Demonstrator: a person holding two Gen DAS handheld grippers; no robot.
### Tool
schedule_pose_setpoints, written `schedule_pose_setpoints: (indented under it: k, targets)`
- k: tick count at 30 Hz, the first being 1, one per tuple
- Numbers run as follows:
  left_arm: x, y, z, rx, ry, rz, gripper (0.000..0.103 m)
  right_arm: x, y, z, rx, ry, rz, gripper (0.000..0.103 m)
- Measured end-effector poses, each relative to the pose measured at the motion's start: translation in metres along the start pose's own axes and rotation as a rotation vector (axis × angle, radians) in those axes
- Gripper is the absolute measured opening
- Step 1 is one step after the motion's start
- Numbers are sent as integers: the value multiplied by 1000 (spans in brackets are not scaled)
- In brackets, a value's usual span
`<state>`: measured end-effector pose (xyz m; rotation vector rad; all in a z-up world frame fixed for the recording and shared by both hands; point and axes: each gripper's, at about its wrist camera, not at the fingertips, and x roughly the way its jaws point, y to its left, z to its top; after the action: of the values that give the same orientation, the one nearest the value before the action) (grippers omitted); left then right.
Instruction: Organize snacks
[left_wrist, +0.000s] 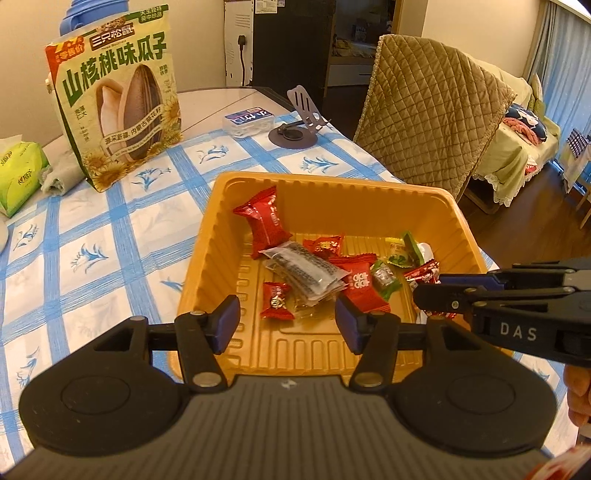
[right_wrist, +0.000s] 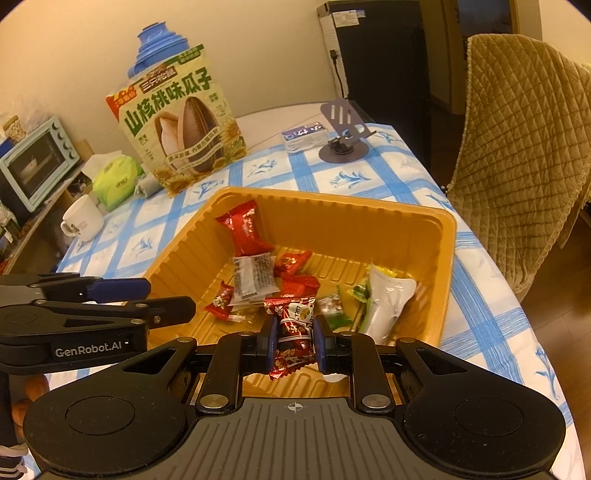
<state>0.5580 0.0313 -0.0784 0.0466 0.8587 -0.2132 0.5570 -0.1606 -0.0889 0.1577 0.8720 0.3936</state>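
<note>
The tabletop (right_wrist: 373, 173), under a blue-and-white checked cloth with flower prints, carries a wide, shallow orange plastic tray with ribbed walls (right_wrist: 177, 258), and nearly all the small wrapped snacks already lie loose on its floor, so the sorting looks well advanced. The step in hand appears to be the delivery of one more piece: the right hand-held gripper (right_wrist: 294, 338) is clamped on a red foil-wrapped candy with white and gold print (right_wrist: 291, 325), holding it just above the near part of the tray. The next move, as I judge it, calls for parting the blue pads so the candy drops among the others, clear of the near rim. The left hand-held gripper (left_wrist: 287, 321) stands wide open and holds nothing, poised over the tray's near wall, above a small red candy (left_wrist: 276, 300) and a clear sachet with dark print (left_wrist: 306, 266). Largest of the tray's contents is a white pouch with a green and yellow top (right_wrist: 388, 299) against the right wall, then a puffy red pillow pack (right_wrist: 243, 229) leaning on the far left wall, then a scatter of little red and green sweets, all crinkly and light.
</note>
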Motion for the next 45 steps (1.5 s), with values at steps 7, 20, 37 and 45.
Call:
schedule_pose_setpoints:
  k: [7,20,37,45]
  targets:
    - [-6,6,-4,8,-11,-7,58,5,7,1,-15,-1,-31,21]
    - [-33,8,-16,20,-55,-31,67,-26,7,-9,31,-84,-102,66]
    - [-147,8,-86,-91,-80,60,70,-127,42,-76,18,-119,-45,97]
    - [-204,-16,-140,-188,-65,117,74,-163,55,-117,-26,-48,-3,97]
